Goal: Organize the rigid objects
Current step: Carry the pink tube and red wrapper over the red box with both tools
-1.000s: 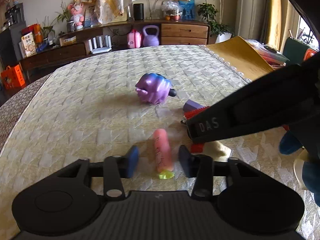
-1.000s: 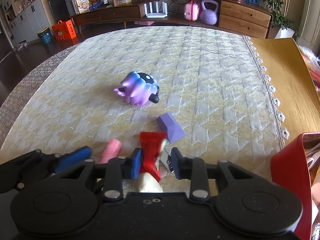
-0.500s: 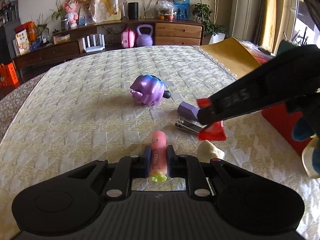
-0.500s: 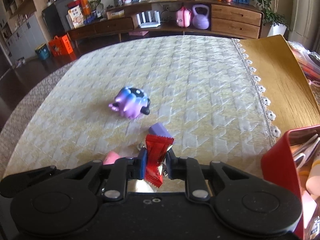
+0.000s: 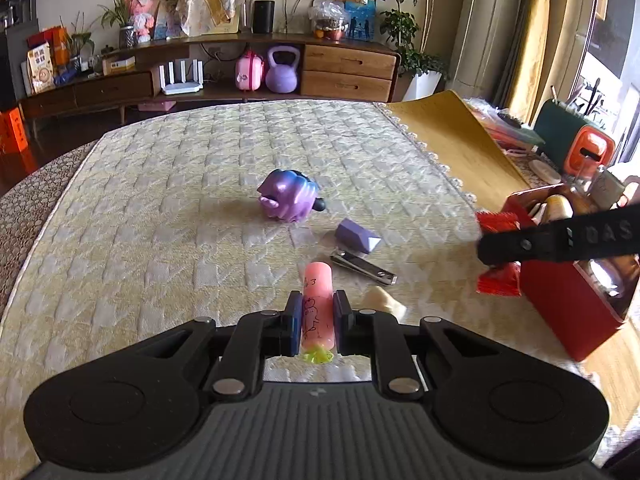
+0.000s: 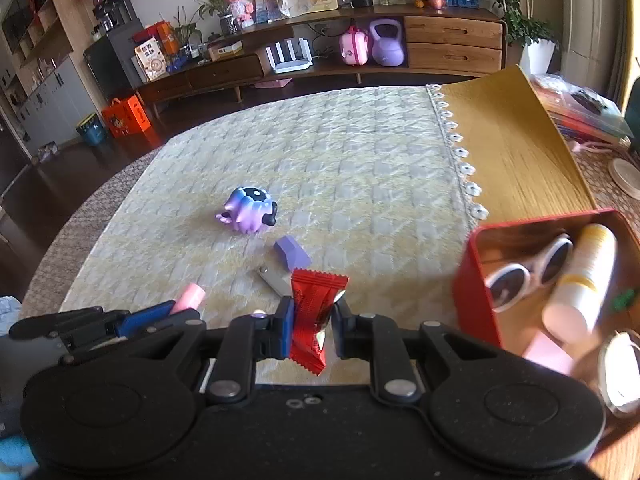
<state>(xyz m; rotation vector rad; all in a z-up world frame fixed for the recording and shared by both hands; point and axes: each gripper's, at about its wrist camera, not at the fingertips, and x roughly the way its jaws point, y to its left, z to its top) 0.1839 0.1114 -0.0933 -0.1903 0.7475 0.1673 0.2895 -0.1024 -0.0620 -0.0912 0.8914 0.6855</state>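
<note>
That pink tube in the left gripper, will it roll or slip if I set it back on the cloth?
The pink tube looks round and smooth, so it would probably roll sideways on the cloth. The left gripper pinches only its lower half, so it may pivot or slide. It looks small and probably light, and the woven cloth may slow it.

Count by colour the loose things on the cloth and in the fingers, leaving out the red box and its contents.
Purple: 2, toy and block
Pink: 1, tube, held by the left gripper
Red: 1, packet, held by the right gripper
Silver: 1, clipper
Cream: 1, lump
Total: 6
</note>
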